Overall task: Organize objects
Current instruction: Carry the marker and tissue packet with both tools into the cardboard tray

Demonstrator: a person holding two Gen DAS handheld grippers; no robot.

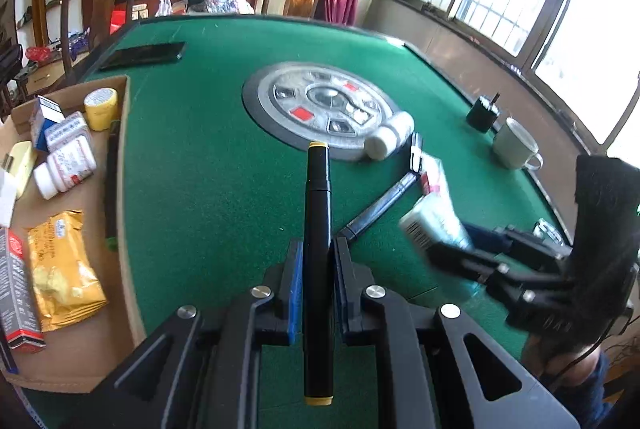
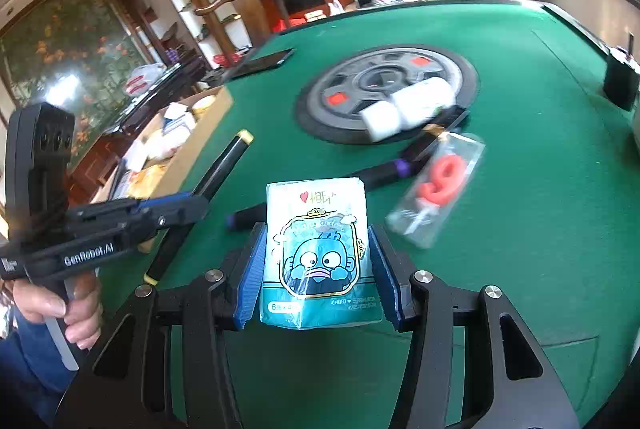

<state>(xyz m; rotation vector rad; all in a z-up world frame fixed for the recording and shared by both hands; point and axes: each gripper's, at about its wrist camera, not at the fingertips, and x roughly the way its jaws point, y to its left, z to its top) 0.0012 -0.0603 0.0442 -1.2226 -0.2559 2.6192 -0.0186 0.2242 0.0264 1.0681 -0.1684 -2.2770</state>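
green felt table (image 1: 208, 165) half cleared: we clamp a marker (image 1: 318, 249) in our left gripper (image 1: 316, 257), tissue pack (image 2: 318, 253) in our right gripper (image 2: 318, 269), cardboard box (image 1: 80, 229) part-filled, bottle (image 2: 408, 107) and pens (image 2: 384, 173) left.

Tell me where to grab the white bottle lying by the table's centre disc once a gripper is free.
Grip the white bottle across its round body, coming from above, fingers either side of its long axis. It lies on its side on the centre disc; its cap end is narrower.

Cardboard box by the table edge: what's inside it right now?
The box holds a yellow tub, a white pill bottle, small medicine cartons, a yellow snack packet and a red-grey carton. Anything beneath them is hidden.
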